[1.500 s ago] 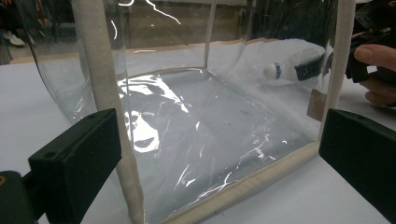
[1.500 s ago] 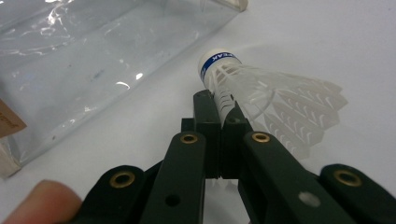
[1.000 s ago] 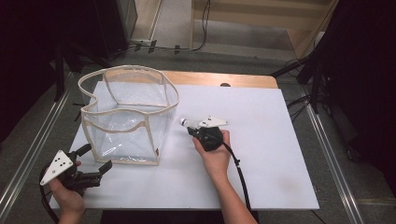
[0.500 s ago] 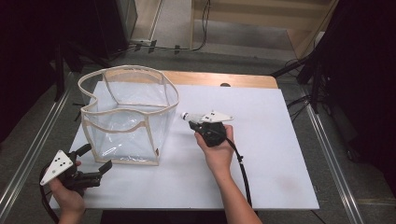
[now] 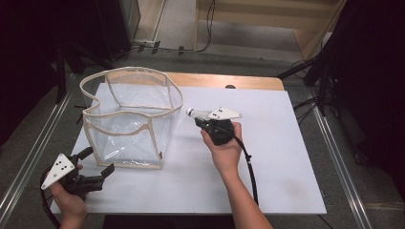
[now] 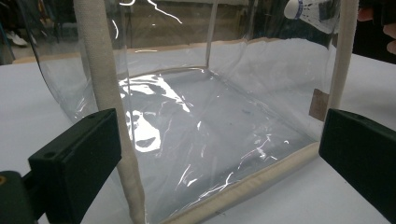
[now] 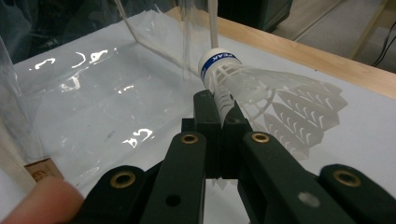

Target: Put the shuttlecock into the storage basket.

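A white plastic shuttlecock (image 7: 233, 79) with a blue band on its cork is pinched by its skirt in my right gripper (image 7: 219, 109), which is shut on it. In the high view that gripper (image 5: 198, 118) holds the shuttlecock (image 5: 192, 113) in the air, cork pointing left, just right of a clear plastic bin with beige trim (image 5: 124, 138). My left gripper (image 5: 99, 161) rests low at the bin's front left corner, open with nothing between its jaws. In the left gripper view the bin's wall (image 6: 210, 130) stands just past the open jaws, and the shuttlecock (image 6: 308, 10) shows through it at top right.
The bin stands on a white sheet (image 5: 267, 167) laid over a wooden table (image 5: 229, 81). Metal rails (image 5: 344, 176) run along both sides of the table. A black cable (image 5: 250, 171) trails from the right gripper along the forearm.
My right gripper has risen with the shuttlecock and shifted a little to the right. The left gripper and the bin have not moved.
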`<move>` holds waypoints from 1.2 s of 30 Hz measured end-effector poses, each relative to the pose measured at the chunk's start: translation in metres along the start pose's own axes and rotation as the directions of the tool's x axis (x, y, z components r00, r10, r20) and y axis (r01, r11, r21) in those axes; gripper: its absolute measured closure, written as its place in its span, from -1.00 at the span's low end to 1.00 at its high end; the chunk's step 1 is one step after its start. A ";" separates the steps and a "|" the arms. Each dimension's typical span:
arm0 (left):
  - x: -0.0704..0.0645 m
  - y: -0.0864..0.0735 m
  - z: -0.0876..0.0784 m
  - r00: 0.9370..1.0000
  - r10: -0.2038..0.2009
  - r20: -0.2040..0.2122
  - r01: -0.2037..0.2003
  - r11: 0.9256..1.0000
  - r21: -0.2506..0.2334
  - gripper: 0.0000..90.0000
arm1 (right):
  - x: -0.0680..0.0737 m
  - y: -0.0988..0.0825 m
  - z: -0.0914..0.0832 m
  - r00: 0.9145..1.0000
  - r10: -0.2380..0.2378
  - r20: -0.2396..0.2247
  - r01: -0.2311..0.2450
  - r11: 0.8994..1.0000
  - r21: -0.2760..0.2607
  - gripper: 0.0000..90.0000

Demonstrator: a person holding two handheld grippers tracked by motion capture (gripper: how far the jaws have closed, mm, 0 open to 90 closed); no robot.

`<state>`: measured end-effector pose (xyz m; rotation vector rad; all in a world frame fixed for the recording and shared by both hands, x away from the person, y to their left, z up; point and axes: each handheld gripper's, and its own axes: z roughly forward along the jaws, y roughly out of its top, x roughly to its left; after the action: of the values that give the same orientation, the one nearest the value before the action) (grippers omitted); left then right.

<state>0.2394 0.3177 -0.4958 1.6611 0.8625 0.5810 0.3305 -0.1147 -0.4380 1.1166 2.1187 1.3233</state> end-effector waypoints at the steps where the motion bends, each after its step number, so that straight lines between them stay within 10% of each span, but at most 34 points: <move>1: 0.000 0.000 0.000 1.000 -0.001 0.002 0.001 1.000 0.001 -1.00 | -0.001 0.003 -0.002 1.000 0.000 -0.002 0.000 1.000 -0.005 0.94; 36: 0.000 0.000 0.000 1.000 -0.001 0.002 0.001 1.000 0.001 -1.00 | -0.006 0.052 -0.024 0.999 -0.047 0.024 0.049 0.996 -0.079 0.94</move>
<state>0.2396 0.3177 -0.4959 1.6622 0.8616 0.5781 0.3394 -0.1207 -0.3815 1.0372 2.0459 1.3547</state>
